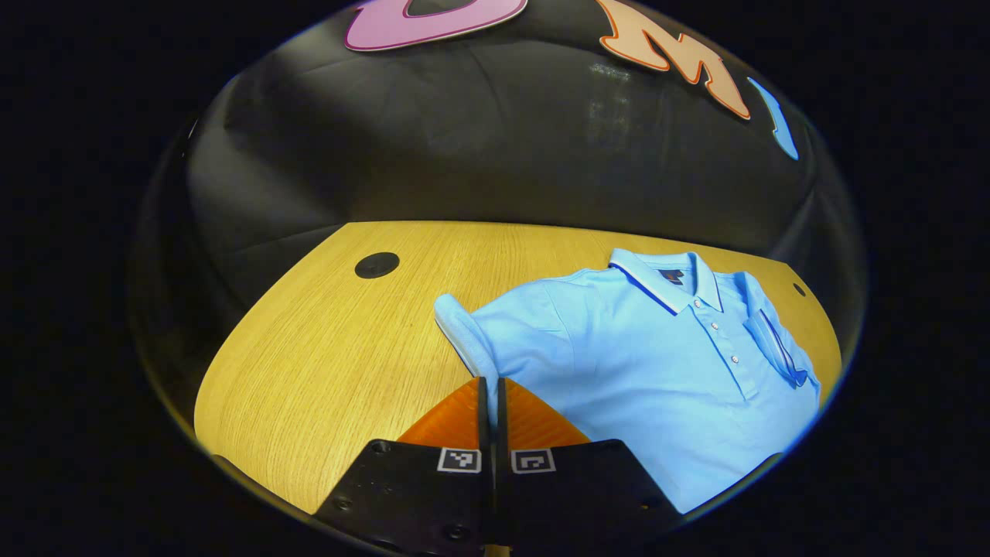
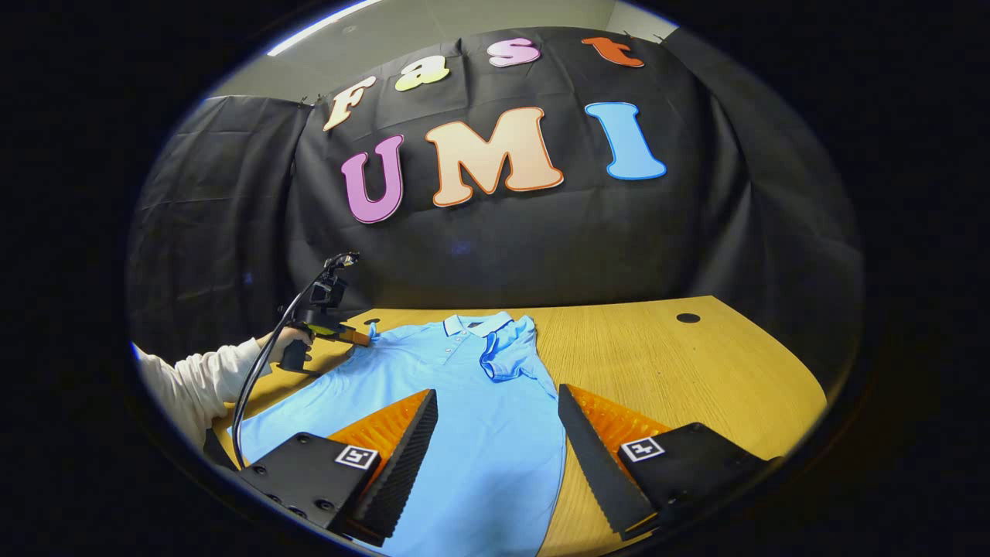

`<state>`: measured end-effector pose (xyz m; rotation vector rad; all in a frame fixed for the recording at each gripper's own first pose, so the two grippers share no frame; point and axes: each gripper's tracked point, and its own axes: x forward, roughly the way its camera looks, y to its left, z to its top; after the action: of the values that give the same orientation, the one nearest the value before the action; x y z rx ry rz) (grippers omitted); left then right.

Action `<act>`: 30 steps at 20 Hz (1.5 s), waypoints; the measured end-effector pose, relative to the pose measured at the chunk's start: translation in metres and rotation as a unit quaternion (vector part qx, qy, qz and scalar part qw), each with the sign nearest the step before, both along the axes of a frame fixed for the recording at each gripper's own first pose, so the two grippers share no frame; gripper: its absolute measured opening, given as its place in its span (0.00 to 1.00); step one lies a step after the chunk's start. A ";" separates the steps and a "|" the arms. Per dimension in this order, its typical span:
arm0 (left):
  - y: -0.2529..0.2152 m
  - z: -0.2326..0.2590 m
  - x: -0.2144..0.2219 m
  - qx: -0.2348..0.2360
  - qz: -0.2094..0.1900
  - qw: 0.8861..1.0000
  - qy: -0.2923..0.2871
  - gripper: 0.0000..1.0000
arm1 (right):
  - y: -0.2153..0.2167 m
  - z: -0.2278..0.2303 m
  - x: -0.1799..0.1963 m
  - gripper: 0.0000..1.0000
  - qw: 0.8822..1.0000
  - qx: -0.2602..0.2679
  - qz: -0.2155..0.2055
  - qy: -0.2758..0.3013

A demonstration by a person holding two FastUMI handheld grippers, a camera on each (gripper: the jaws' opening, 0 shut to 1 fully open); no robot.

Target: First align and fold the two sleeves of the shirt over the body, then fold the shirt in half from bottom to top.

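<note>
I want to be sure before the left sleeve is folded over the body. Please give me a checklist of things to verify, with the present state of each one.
1. Right sleeve already folded over the body: ok, it lies on the chest beside the placket.
2. Left gripper closed on the left sleeve: cannot tell; its fingers are together at the sleeve's edge, but the pinch itself is hidden.
3. Right gripper free of the shirt: ok, open, its fingers spread above the body.
4. Shirt body flat on the table: ok, no large wrinkles.
5. Collar lying flat: ok.
</note>
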<state>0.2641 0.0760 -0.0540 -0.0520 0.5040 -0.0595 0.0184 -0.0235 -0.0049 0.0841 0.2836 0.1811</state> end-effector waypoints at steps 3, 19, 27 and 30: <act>-0.002 0.012 -0.001 0.013 0.006 1.000 -0.010 0.00 | -0.003 -0.001 0.001 0.98 1.000 -0.002 -0.003 0.002; -0.178 0.046 -0.011 0.099 -0.140 0.984 -0.059 0.02 | 0.006 -0.014 -0.001 0.94 1.000 -0.007 0.013 0.019; -0.169 0.044 -0.060 0.052 -0.148 0.987 -0.037 0.96 | 0.014 -0.022 -0.003 0.98 0.999 -0.014 0.018 0.029; -0.146 0.050 -0.107 0.046 -0.152 0.987 -0.036 0.98 | 0.018 -0.022 -0.007 0.98 0.999 -0.019 0.022 0.032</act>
<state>0.1566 -0.0701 -0.0039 0.1178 0.4395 -0.3359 0.0111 -0.0054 -0.0273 0.0469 0.3534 0.2165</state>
